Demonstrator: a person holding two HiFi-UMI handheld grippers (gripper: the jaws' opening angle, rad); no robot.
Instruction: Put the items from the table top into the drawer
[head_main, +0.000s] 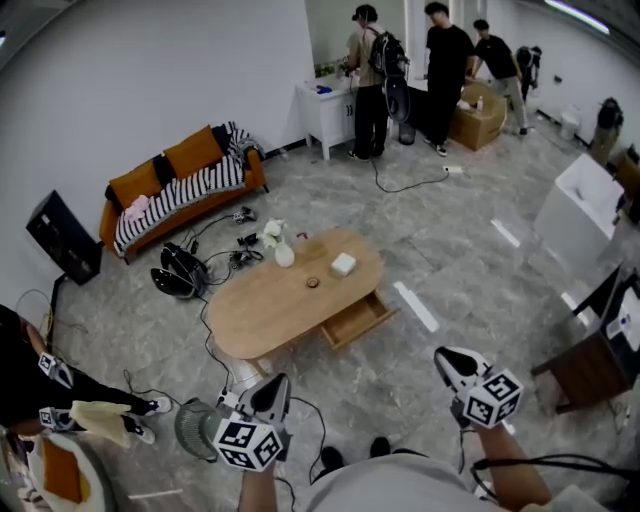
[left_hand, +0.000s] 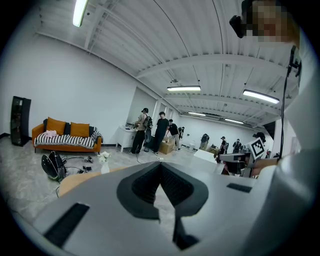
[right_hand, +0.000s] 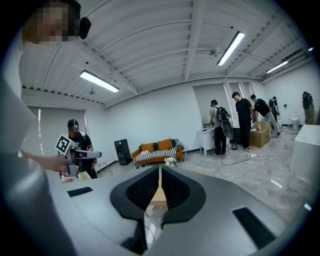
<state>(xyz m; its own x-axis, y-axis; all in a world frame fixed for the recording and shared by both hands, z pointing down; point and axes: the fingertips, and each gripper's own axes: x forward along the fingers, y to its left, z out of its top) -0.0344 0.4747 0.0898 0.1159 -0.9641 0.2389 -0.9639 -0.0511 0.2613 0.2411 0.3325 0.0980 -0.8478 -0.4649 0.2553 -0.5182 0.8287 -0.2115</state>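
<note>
At the left, the left claw (head_main: 271, 393) is held out in the air near the person's body, well short of the bench (head_main: 250, 310). In the left gripper view its jaws are pressed together with nothing between them (left_hand: 160, 165). Across the floor stands the oval wooden bench, and all of the task's things that can be seen lie on its top. Toward the far edge is a small vase of white flowers (head_main: 282, 249). Nearer the middle is a small dark round thing (head_main: 312, 283), too small to identify. To the right of that is a white box (head_main: 343, 264). Under the bench's right end the drawer (head_main: 362, 322) is pulled out and open, and as far as the head view shows there is nothing inside it. At the right, the right claw (head_main: 452, 366) is likewise raised well away from the bench. In the right gripper view its jaws meet at the tips and carry nothing (right_hand: 159, 170). By this reading the task has barely begun. The drawer is ready, but none of the three things is in it yet. Each must be approached, grasped and carried over to the drawer.
</note>
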